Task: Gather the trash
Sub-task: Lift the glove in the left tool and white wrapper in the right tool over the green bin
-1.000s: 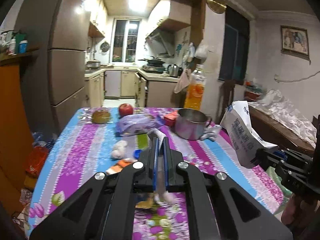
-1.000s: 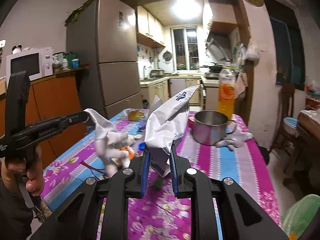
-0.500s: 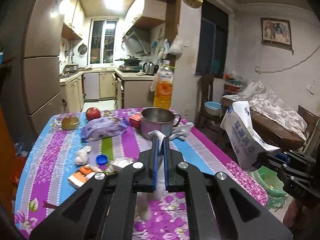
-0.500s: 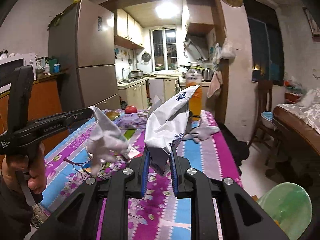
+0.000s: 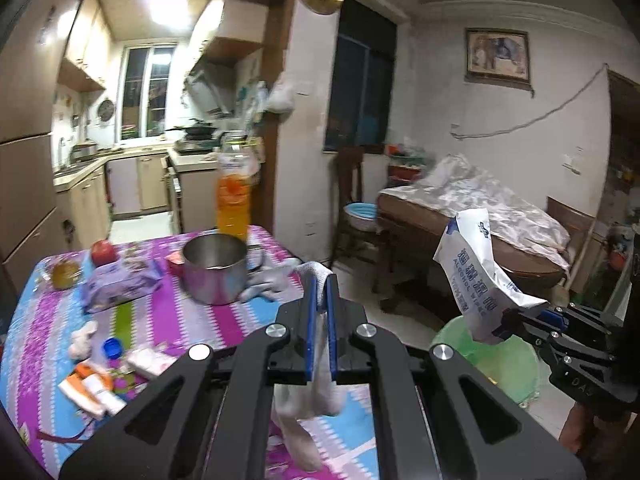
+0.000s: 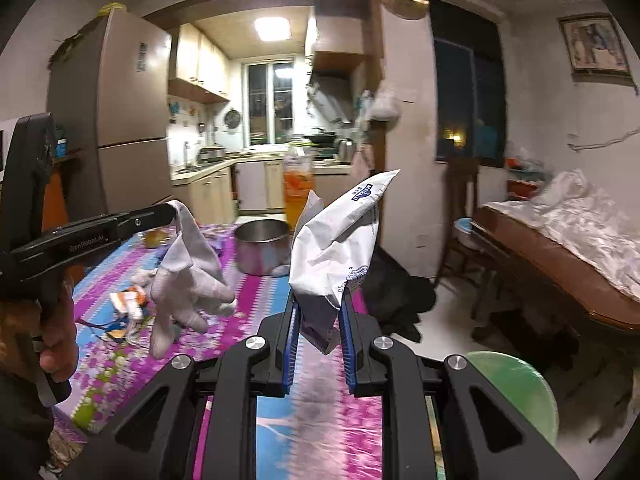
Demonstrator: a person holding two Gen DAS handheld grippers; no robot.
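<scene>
Left wrist view shows the left gripper (image 5: pixel 319 300) clamped tight on a limp white glove (image 5: pixel 316 384) above the striped table (image 5: pixel 168 320), while the right gripper (image 6: pixel 319 322) pinches a crumpled wet-wipes packet (image 6: pixel 340 248) aloft near the green bin (image 6: pixel 516 388).

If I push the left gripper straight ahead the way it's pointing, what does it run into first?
Probably nothing close. The left gripper, shut on the white glove, points past the table's corner toward the wooden chair by the wall. Depth is uncertain.
</scene>
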